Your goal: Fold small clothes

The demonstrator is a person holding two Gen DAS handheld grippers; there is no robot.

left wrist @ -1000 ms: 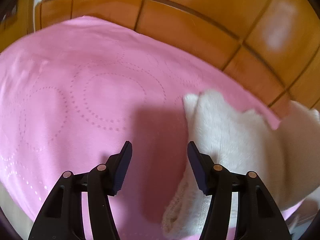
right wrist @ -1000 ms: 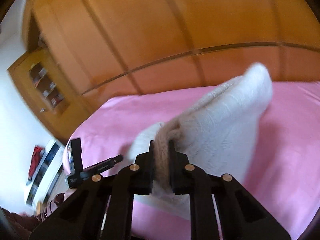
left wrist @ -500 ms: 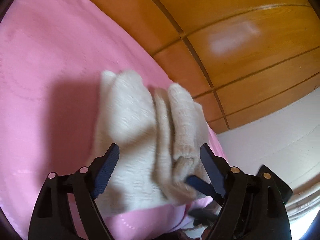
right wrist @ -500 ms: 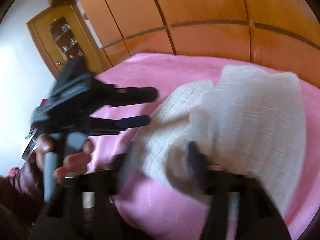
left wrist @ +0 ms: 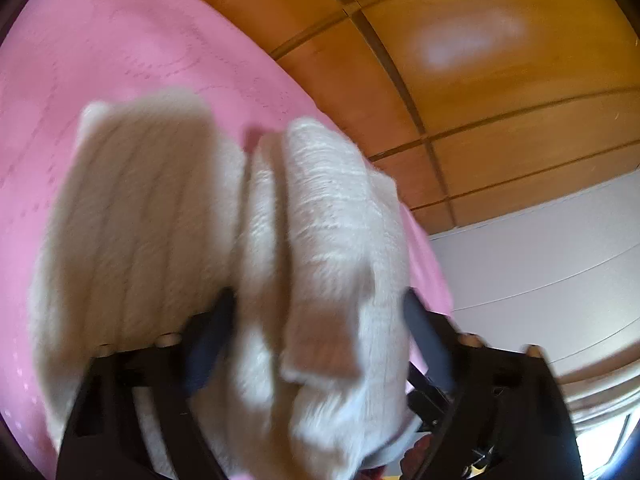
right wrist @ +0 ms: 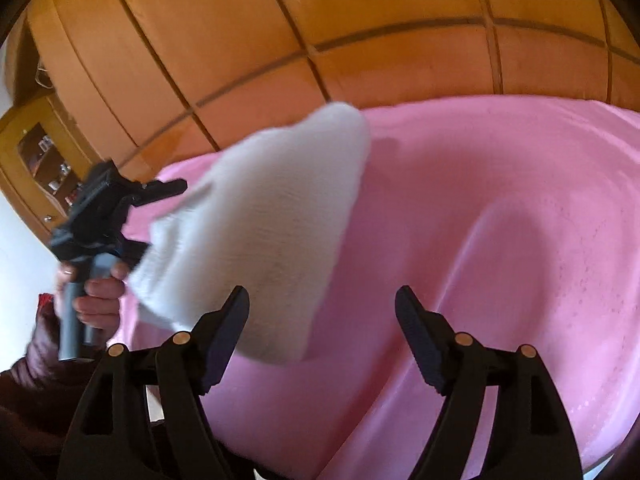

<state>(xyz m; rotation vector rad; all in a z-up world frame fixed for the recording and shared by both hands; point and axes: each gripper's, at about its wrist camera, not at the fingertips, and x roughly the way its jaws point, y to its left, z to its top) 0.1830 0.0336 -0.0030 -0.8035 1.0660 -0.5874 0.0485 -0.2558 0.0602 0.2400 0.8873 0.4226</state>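
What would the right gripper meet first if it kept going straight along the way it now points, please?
Most likely the pink bedspread: nothing lies between the opening fingers of the right gripper. The white knit garment sits just left of that line, though depth is unclear.

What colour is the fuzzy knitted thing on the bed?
The knit garment is creamy white, lying on a pink bedspread; the left wrist view shows it best.

i see bright daylight, glare on the wood panels (left wrist: 472, 40), motion blur on the knit (left wrist: 208, 248), and fisheye bending with dark corners.
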